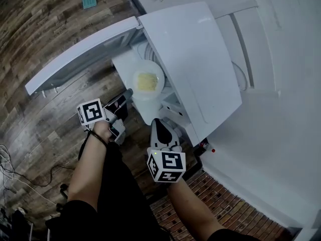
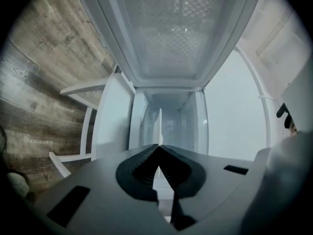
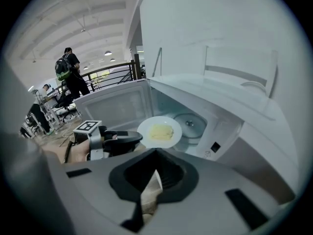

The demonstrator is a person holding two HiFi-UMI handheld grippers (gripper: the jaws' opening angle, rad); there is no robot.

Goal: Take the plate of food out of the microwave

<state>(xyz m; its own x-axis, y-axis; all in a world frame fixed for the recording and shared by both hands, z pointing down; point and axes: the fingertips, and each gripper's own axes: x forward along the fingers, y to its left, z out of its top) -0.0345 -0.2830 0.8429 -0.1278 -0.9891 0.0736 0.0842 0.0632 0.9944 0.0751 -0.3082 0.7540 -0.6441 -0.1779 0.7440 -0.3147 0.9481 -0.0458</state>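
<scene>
A white plate (image 1: pixel 147 81) with yellow food on it hangs level in front of the open white microwave (image 1: pixel 195 59). My left gripper (image 1: pixel 129 92) is shut on the plate's near-left rim. In the left gripper view the plate (image 2: pixel 159 126) shows edge-on as a thin white line running out from the closed jaws of the left gripper (image 2: pixel 159 148). The right gripper view shows the plate (image 3: pixel 159 131) held by the left gripper (image 3: pixel 134 137), just clear of the glass turntable (image 3: pixel 188 125). My right gripper (image 1: pixel 156 122) hovers below the plate, jaws together and empty.
The microwave door (image 1: pixel 80 59) swings out to the left, above the wooden floor (image 1: pixel 40 134). A white cabinet (image 1: pixel 271 109) runs along the right. Cables (image 1: pixel 10 159) lie at the lower left. People (image 3: pixel 68 77) stand far off by a railing.
</scene>
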